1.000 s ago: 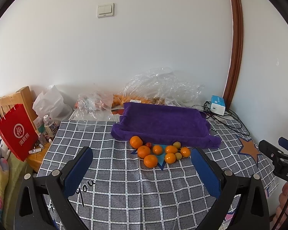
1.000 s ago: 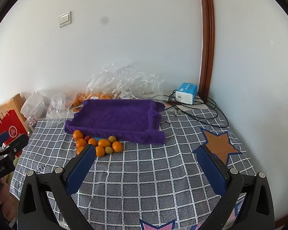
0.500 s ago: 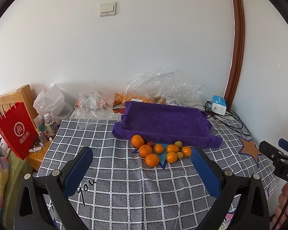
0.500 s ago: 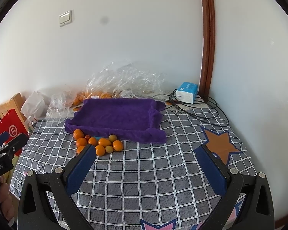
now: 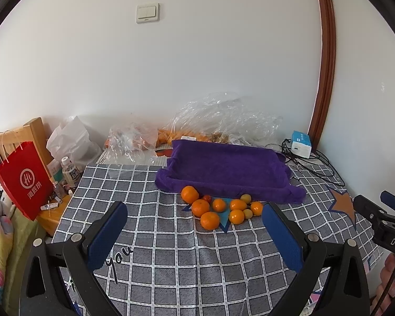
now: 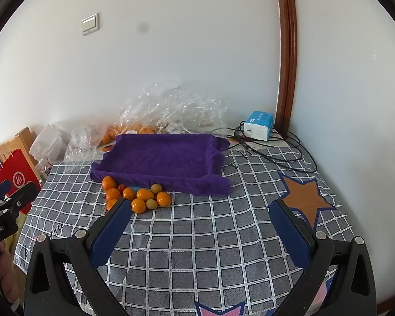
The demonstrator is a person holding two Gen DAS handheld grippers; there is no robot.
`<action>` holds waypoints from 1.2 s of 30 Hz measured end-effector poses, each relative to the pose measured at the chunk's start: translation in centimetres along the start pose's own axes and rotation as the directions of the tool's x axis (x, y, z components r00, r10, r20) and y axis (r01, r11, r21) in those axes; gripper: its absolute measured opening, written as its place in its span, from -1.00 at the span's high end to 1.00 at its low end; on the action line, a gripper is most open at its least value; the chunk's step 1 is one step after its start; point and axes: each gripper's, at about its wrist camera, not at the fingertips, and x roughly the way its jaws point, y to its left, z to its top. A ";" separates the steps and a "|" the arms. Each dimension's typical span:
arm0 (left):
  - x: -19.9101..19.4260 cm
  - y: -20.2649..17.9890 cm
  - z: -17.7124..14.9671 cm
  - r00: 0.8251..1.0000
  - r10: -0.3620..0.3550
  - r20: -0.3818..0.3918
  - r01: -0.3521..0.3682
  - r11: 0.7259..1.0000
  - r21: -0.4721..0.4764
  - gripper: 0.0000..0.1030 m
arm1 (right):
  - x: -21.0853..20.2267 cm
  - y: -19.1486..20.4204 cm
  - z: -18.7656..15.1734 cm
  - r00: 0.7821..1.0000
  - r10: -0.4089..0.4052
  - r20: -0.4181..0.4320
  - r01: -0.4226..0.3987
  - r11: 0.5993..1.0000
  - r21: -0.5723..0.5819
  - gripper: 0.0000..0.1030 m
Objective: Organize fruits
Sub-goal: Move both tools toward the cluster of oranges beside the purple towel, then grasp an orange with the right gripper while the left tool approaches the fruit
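Several oranges (image 5: 209, 220) and small yellow fruits (image 5: 246, 198), plus one small red fruit (image 5: 207, 198), lie in a cluster on the checked tablecloth just in front of a purple cloth-lined tray (image 5: 223, 163). The tray holds no fruit. The cluster (image 6: 139, 205) and the tray (image 6: 160, 155) also show in the right wrist view. My left gripper (image 5: 194, 233) is open and empty, above the table short of the fruit. My right gripper (image 6: 200, 233) is open and empty, to the right of the fruit.
Crumpled clear plastic bags (image 5: 223, 115) with more fruit lie behind the tray. A blue-white box (image 5: 300, 142) and black cables (image 6: 271, 152) sit at the back right. A red paper bag (image 5: 23, 181), bottles (image 5: 70, 171) and a white bag (image 5: 71, 142) stand off the left table edge.
Both grippers have moved slightly forward and lower towards the table; the fruit and the tray look a little nearer. Nothing on the table has moved.
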 end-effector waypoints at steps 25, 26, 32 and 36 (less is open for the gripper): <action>5.7 3.1 -2.1 0.997 0.014 -0.074 -0.019 0.997 -0.073 -1.00 | 5.4 2.6 -1.2 1.000 0.020 0.003 -0.020 0.998 -0.066 -0.99; 6.3 3.3 -2.3 0.996 0.018 -0.082 -0.024 0.997 -0.073 -1.00 | 6.2 2.7 -1.3 0.999 0.035 -0.022 -0.036 0.998 -0.060 -0.99; 9.9 4.3 -3.8 0.989 -0.002 -0.147 -0.010 0.997 -0.082 -0.95 | 10.5 3.4 -2.0 0.993 0.050 -0.106 -0.056 0.997 -0.061 -0.93; 11.9 4.5 -4.8 0.983 -0.001 -0.184 -0.011 0.998 -0.063 -0.79 | 13.0 4.0 -2.7 0.985 0.062 -0.160 -0.074 0.995 -0.069 -0.85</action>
